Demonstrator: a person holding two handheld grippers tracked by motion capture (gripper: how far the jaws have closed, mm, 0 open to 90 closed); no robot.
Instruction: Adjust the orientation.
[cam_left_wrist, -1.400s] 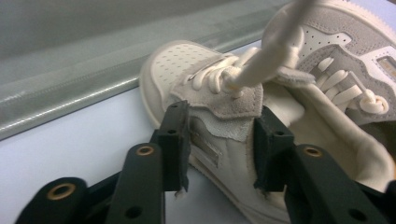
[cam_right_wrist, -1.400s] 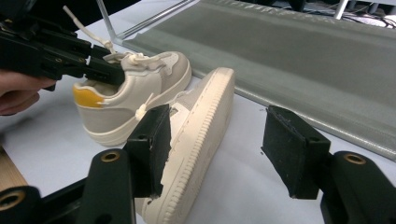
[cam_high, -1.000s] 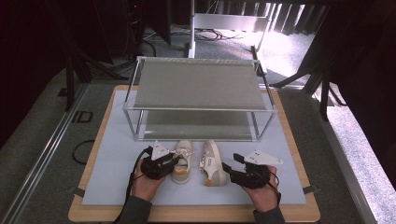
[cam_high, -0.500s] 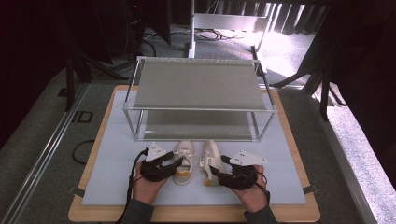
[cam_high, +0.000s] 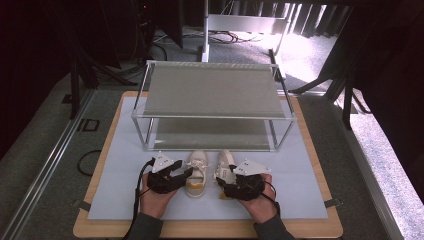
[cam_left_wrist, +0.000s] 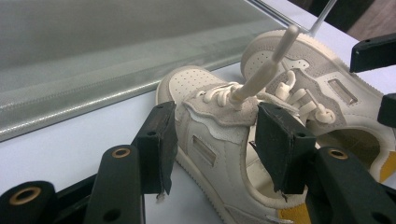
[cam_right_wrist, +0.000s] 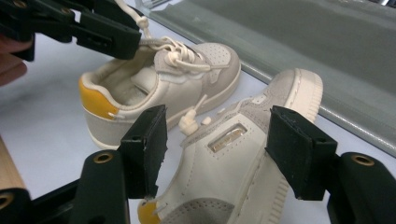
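Fingers first: my left gripper (cam_left_wrist: 212, 149) has just been opening, and its jaws now straddle the collar of the left sneaker (cam_left_wrist: 219, 140) without pressing it, one pad (cam_left_wrist: 161, 149) outside the shoe's flank, the other at the tongue. My right gripper (cam_right_wrist: 224, 154) has also just been opening; its jaws stand wide on either side of the right sneaker (cam_right_wrist: 233, 172), which lies tipped onto its side between them, pads clear of it as far as I can tell.

Both small cream sneakers with yellow heel tabs sit side by side on the pale mat (cam_high: 310, 165), at about 6 o'clock from the two-tier metal rack (cam_high: 212, 95), just in front of its lower shelf.

Risks, as I judge them: the left shoe's lace (cam_left_wrist: 268, 65) sticks up stiffly (its tip is close to the other shoe), so closing carelessly could pinch lace instead of collar and let the shoe dangle. On the right, the tipped shoe offers sloping faces; a squeeze there may squirt it out toward 12 o'clock, under the rack, or nudge its neighbour.
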